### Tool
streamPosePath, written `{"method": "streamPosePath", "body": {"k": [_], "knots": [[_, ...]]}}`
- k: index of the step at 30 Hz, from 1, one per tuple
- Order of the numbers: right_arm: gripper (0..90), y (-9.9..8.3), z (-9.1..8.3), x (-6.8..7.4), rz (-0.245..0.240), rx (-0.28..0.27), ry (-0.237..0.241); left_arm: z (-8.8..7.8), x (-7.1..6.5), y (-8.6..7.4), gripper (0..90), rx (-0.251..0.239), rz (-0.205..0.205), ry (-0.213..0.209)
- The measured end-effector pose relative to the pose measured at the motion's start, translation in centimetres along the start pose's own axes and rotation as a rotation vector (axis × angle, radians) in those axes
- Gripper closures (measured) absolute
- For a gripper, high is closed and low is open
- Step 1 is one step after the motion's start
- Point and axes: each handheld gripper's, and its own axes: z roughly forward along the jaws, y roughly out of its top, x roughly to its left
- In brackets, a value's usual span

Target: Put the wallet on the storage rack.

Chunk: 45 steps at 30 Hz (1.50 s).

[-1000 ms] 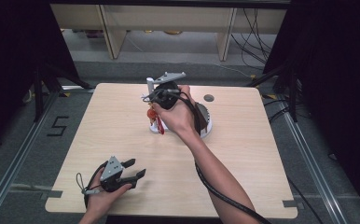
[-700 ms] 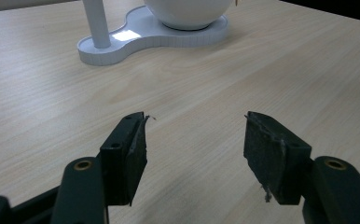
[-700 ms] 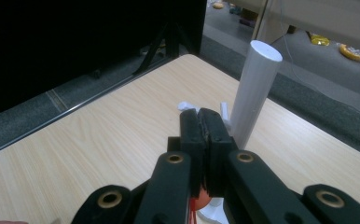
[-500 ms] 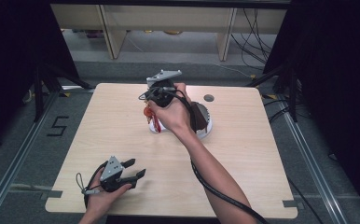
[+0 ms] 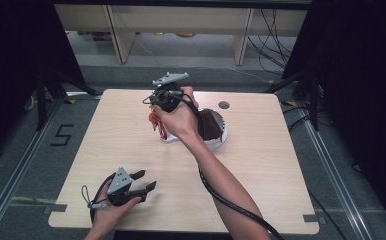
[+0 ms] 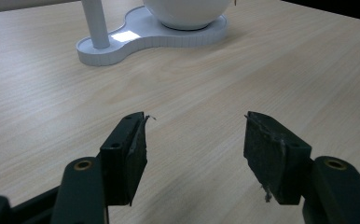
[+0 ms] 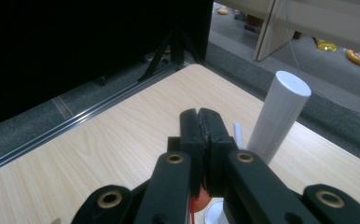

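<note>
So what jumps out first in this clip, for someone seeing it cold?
The right gripper, raised over the white stand at mid-table, its fingers pressed together with something red hanging by them. Beside them rises the stand's white post. Near the table's front edge, the left gripper rests low with fingers spread apart, holding nothing.

A light wood-grain table [image 5: 261, 165] stands on grey carpeted floor [image 5: 26, 150]; black curtains [image 5: 361, 75] close in both sides. Metal rails [image 5: 331, 160] run along the floor beside the table, and the number 5 [image 5: 62, 135] is taped in black at the left. Beyond the far edge stands pale wooden shelving [image 5: 241, 35] (yellow items lie under it, too blurred to identify); black cables [image 5: 276, 30] hang and trail at the right; a black tripod leg [image 5: 43, 90] stands at the left.
</note>
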Motion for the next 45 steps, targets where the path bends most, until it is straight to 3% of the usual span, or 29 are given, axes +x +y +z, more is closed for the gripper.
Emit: {"method": "streamPosePath", "body": {"k": [7, 9, 10, 11, 25, 26, 33, 35, 40, 45], "knots": [[89.7, 0.0, 0.6, 0.3, -0.014, -0.005, 0.003, 0.0, -0.1, 0.0, 38.5, 0.003, -0.001, 0.002], [89.7, 0.0, 0.8, 0.3, -0.008, -0.001, -0.001, -0.1, 0.1, 0.0, 38.5, 0.022, 0.024, 0.010], [89.7, 0.0, 0.9, 0.2, -0.010, 0.001, -0.002, 0.0, -0.1, 0.0, 38.5, 0.001, -0.004, 0.001], [89.7, 0.0, 0.9, 0.2, 0.011, 0.011, 0.000, -0.1, -0.1, 0.0, 38.5, 0.003, -0.001, 0.002], [89.6, -0.1, 1.6, -0.3, 0.022, 0.004, -0.028, 0.0, -0.1, -0.1, 38.5, -0.008, 0.004, -0.010], [89.6, -0.1, 1.7, -0.2, 0.044, 0.008, -0.027, 0.0, -0.1, -0.1, 38.5, -0.009, 0.003, -0.010], [86.3, -0.7, 2.1, -0.7, 0.053, 0.010, -0.052, -0.1, -0.1, 0.0, 38.5, -0.002, 0.004, -0.003], [80.8, -0.8, 1.8, -0.8, 0.037, 0.001, -0.061, 0.0, -0.1, -0.1, 38.5, -0.005, 0.009, -0.006], [78.7, -1.1, 0.7, -1.1, 0.038, -0.019, -0.063, -0.1, -0.2, 0.0, 38.5, 0.006, 0.006, 0.004], [70.8, -1.3, -0.6, -1.9, -0.002, -0.050, -0.080, -0.1, -0.1, -0.1, 38.3, -0.013, -0.011, 0.008]]}}
